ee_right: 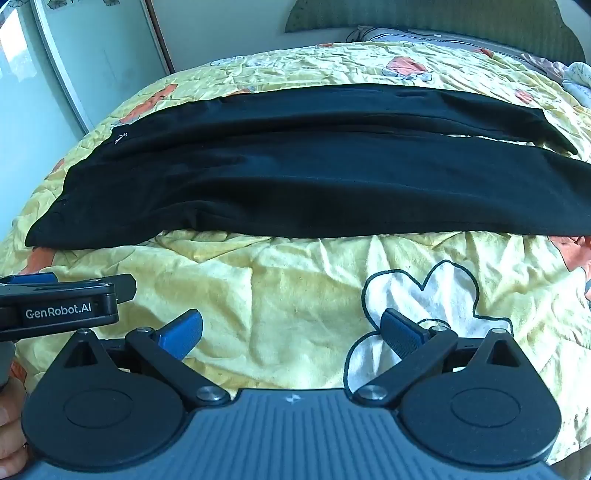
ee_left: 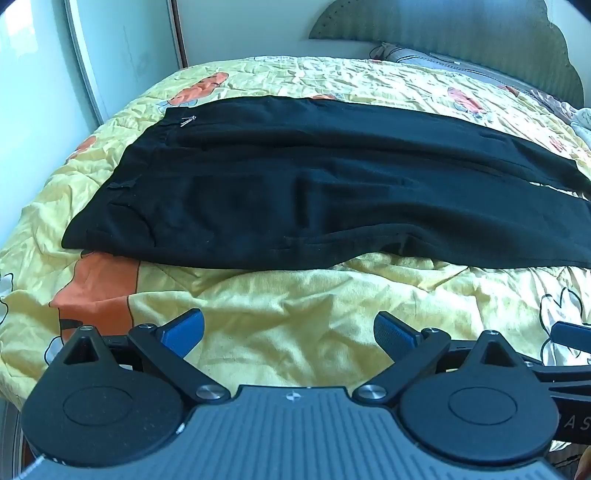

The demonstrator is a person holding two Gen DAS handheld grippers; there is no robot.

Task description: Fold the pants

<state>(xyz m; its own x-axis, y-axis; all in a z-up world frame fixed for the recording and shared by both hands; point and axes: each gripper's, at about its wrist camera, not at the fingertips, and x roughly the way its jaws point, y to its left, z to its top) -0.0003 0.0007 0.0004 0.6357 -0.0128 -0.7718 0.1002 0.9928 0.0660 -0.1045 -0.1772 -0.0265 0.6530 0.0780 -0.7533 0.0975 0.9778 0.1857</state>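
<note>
The left claw (ee_left: 288, 332) and right claw (ee_right: 291, 332) hang wide apart, holding nothing. Ahead of them the black pants (ee_left: 314, 192) lie flat on the bed (ee_left: 295, 295), ready for folding.

A home bedroom is shown. A bed (ee_left: 295, 302) is seen, covered w/ a wrinkled yellow quilt (ee_right: 280, 295) printed w/ orange and white cartoon shapes. At the far end a scalloped, ribbed headboard (ee_left: 443, 26) is set against a pale wall, w/ a grey pillow (ee_left: 424, 59) below it. To the left a tall pale wardrobe door (ee_right: 92, 55) w/ a light frame is seen beside the bed. Daylight is cast across the bedding.
</note>
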